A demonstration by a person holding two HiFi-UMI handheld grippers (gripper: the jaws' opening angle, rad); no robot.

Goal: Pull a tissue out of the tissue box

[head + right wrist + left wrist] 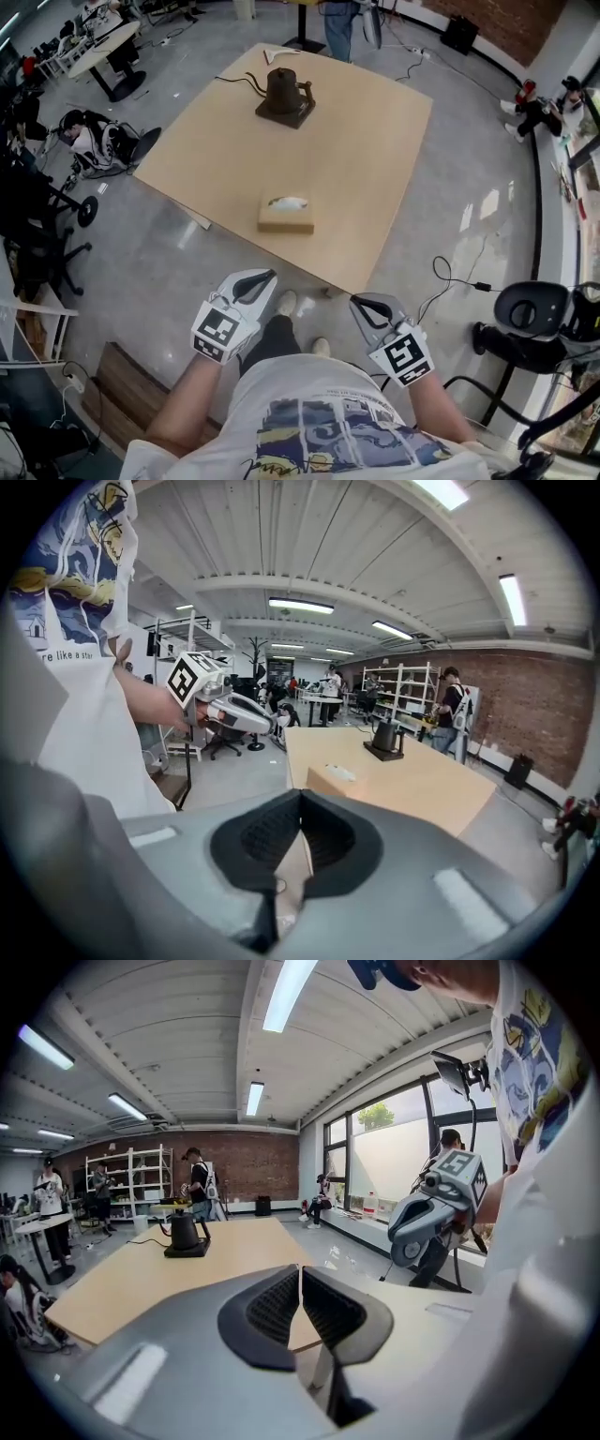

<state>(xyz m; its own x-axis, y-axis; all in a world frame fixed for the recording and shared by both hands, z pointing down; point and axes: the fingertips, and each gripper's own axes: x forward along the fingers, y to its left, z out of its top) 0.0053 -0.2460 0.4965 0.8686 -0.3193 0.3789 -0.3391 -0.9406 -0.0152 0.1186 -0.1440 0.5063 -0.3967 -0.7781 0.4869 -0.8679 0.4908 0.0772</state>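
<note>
A flat tan cardboard tissue box (286, 217) sits on the pale wooden table (375, 159), well ahead of the left gripper (264, 277) and right gripper (362, 303), both closed and empty. Its white tissue (289, 201) looks soft, light and easily torn, so pinch the raised tuft.

Right claw (301, 795) apparently closed, empty; tissue box (342, 782) ahead on table (422, 789).

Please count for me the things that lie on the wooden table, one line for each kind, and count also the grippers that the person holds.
Tissue box: 1
Kettle: 1
Small white object: 1
Grippers: 2 (left gripper, right gripper)
Total: 5
</note>
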